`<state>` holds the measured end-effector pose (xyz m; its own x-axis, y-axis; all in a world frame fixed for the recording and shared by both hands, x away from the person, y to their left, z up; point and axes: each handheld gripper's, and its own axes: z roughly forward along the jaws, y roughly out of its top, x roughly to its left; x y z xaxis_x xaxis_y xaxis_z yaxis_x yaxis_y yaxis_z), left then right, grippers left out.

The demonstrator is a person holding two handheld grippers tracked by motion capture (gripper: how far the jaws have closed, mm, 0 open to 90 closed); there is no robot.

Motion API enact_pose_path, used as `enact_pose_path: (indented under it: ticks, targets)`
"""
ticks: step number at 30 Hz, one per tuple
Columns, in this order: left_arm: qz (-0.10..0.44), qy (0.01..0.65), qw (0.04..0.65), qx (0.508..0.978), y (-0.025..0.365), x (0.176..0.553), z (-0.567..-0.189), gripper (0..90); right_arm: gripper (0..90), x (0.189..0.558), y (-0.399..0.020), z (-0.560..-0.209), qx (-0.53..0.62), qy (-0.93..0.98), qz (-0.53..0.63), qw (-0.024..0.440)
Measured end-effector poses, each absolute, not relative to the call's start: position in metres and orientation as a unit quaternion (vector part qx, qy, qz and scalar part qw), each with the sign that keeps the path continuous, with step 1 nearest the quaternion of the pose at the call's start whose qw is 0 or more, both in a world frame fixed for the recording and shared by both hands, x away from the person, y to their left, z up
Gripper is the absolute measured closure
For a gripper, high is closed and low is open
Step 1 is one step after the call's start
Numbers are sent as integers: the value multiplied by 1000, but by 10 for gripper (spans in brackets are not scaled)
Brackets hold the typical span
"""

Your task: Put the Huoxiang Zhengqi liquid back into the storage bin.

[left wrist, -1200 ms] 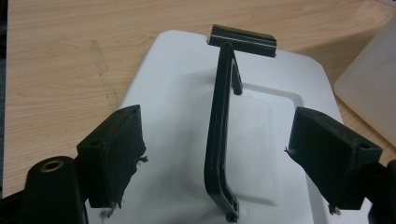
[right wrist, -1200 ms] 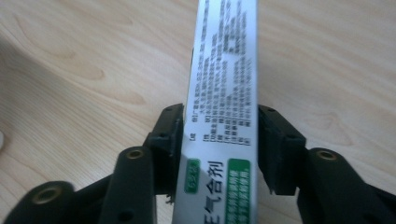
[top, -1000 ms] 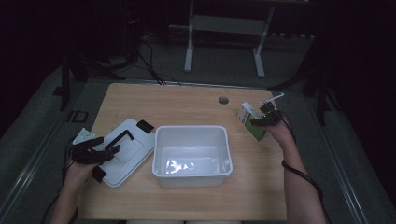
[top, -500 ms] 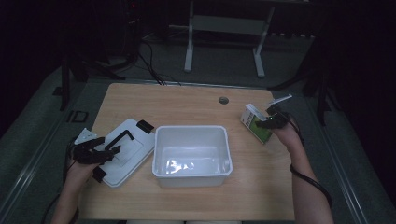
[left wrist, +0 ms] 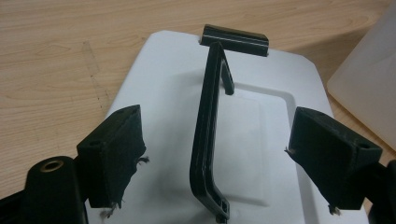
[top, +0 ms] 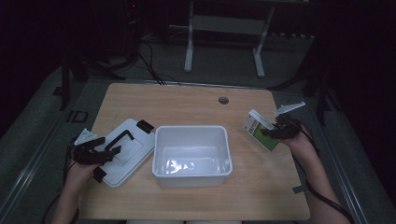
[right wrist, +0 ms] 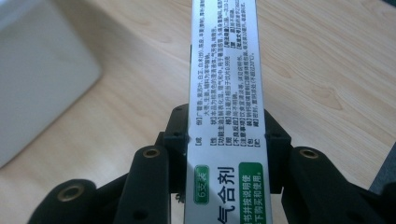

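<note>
A white lid [top: 123, 151] with a black handle [left wrist: 205, 140] lies flat on the table, left of the open white bin [top: 192, 154]. My left gripper [top: 95, 153] rests over the lid. Its jaws [left wrist: 217, 119] stand open on either side of the handle, clear of it. At the right side of the table my right gripper [top: 280, 129] is shut on a long green-and-white printed box [top: 259, 131]. The box is held tilted just above the wood. In the right gripper view the jaws [right wrist: 226, 123] press both narrow sides of the box [right wrist: 226, 84].
The bin [right wrist: 37, 79] is see-through and holds nothing solid. A black latch [left wrist: 233, 39] sits at the lid's far end. A round cable hole [top: 223, 100] lies in the wooden tabletop [top: 187, 107] near its far edge. Dark floor and stand legs lie beyond.
My right gripper has carried the box up off the table, a little to the right and nearer the person. The left gripper and the lid have kept still.
</note>
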<state>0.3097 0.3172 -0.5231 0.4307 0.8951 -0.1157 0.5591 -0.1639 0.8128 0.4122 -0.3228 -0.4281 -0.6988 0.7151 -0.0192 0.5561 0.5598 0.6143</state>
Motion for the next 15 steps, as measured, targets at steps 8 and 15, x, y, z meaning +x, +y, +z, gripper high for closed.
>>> enact_pose_path:
  ticks: [8, 15]
  targets:
    - [202, 498, 416, 733, 319, 309, -524, 179, 637, 380, -312, -386, 302, 884, 326, 144]
    - [201, 498, 413, 735, 320, 309, -525, 179, 637, 364, -287, -352, 250, 893, 342, 150]
